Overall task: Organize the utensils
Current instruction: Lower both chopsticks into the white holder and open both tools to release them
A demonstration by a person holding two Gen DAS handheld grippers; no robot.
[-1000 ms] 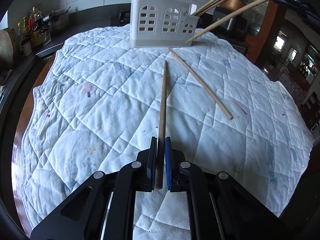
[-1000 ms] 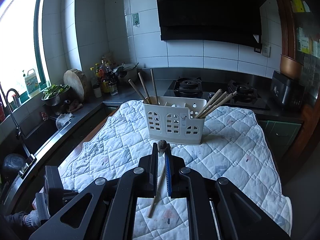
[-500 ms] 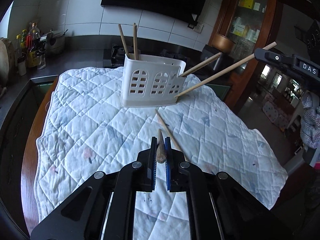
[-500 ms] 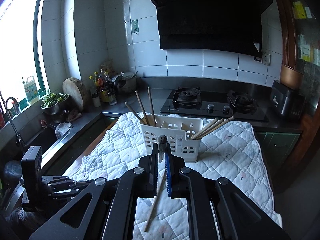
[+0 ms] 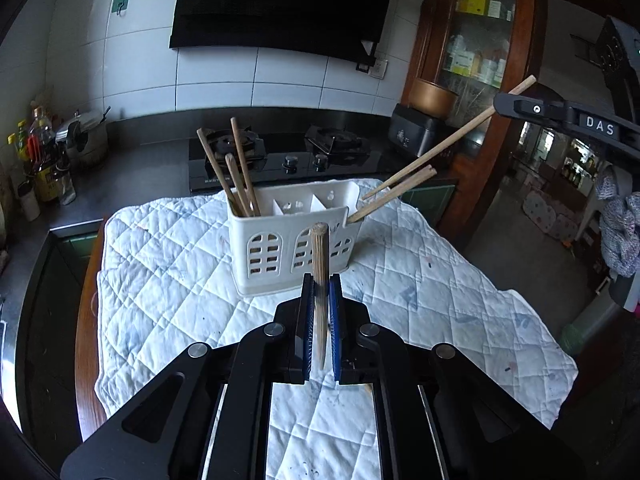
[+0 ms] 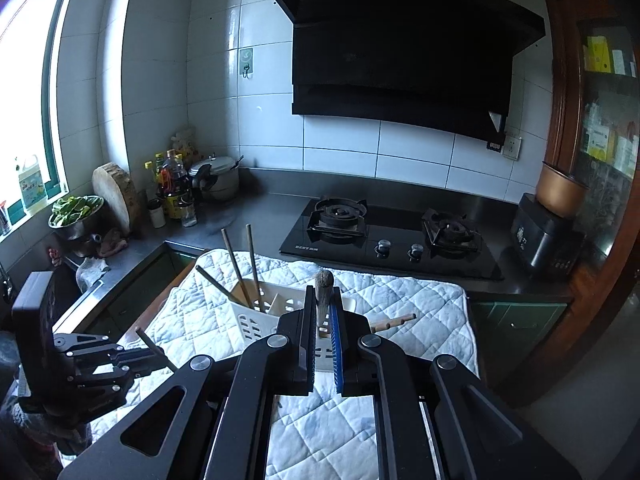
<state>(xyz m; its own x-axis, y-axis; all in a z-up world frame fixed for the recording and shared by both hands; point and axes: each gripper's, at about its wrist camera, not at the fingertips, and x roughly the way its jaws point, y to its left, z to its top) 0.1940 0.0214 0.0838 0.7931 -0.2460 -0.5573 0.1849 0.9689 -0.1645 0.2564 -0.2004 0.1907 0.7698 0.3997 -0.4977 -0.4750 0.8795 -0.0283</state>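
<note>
My left gripper [image 5: 320, 280] is pinching a wooden chopstick [image 5: 320, 256], pads tight on the shaft, butt end pointing at the camera, above the quilted cloth [image 5: 168, 280]. My right gripper [image 6: 321, 292] is clamped on a second chopstick [image 6: 323, 284], also seen end-on; from the left wrist view that stick [image 5: 452, 146] runs from the right gripper's black finger at the right edge down toward the holder's right end. Whether its tip touches the holder, I can't tell.

Just past both grippers: white slotted utensil holder [image 5: 296, 236] standing upright on the cloth, open top split by dividers. Left compartment has three chopsticks [image 5: 236, 176] leaning left. Middle compartments look bare of sticks. Right end has another chopstick [image 5: 396, 192] angled out over the rim to the right.

In the right wrist view my left gripper [image 6: 148, 356] shows at lower left, its stick poking up.

Behind the cloth: black gas hob [image 6: 392, 236] with two burners on the grey counter. Left along the counter: bottles [image 6: 172, 184], a pot [image 6: 218, 176], a round wooden block [image 6: 114, 192], a bowl of greens [image 6: 74, 212]. Black range hood [image 6: 400, 52] on the tiled wall.
</note>
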